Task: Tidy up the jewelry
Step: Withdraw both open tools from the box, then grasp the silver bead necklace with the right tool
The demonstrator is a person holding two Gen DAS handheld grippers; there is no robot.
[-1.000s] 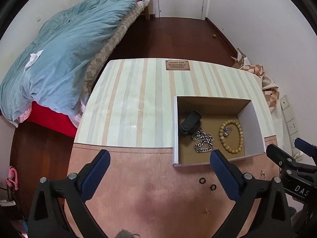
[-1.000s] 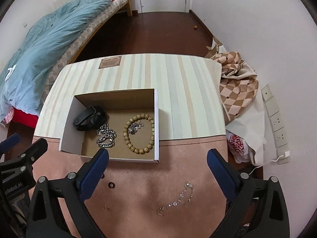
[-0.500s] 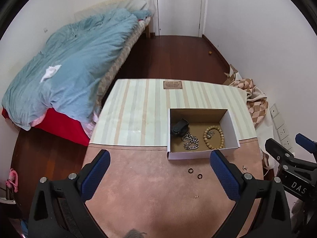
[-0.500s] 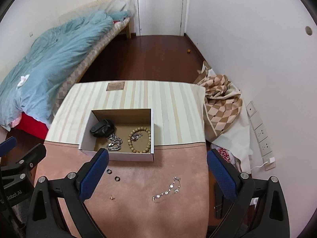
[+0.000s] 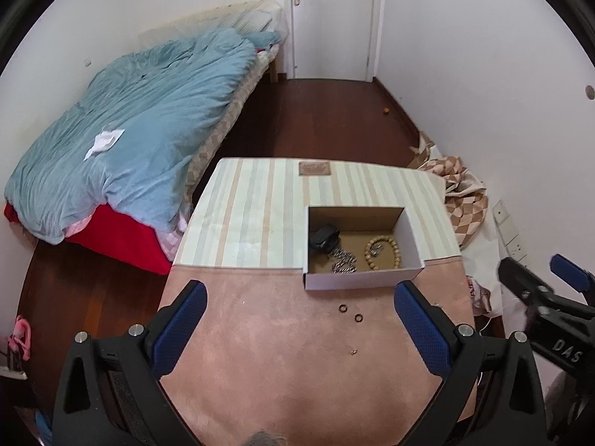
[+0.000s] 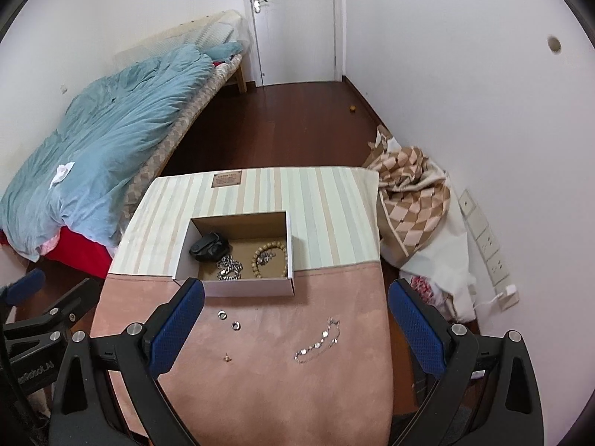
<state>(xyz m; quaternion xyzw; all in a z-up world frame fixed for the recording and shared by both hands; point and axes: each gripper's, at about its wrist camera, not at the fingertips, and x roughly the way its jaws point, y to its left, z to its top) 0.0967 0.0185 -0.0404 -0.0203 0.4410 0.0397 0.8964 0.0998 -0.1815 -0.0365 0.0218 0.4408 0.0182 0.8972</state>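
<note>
An open white cardboard box (image 5: 362,279) (image 6: 249,287) stands on the table. It holds a black object (image 6: 208,248), a silver chain (image 6: 229,268) and a wooden bead bracelet (image 6: 269,260). Two small rings (image 6: 222,314) (image 6: 235,326), a tiny stud (image 6: 227,358) and a silver link bracelet (image 6: 320,339) lie on the pink cloth in front of the box. My left gripper (image 5: 299,329) is open and empty, high above the table's near edge. My right gripper (image 6: 295,329) is open and empty, equally high.
The table has a striped far half (image 6: 297,200) and a pink near half (image 6: 267,383). A bed with a blue duvet (image 5: 141,130) is on the left. A checkered cloth (image 6: 412,200) lies on the floor at the right by wall sockets.
Both grippers have risen and pulled back from the table, so the box and loose jewelry look smaller and farther. Both stay open. Nothing on the table has moved.
</note>
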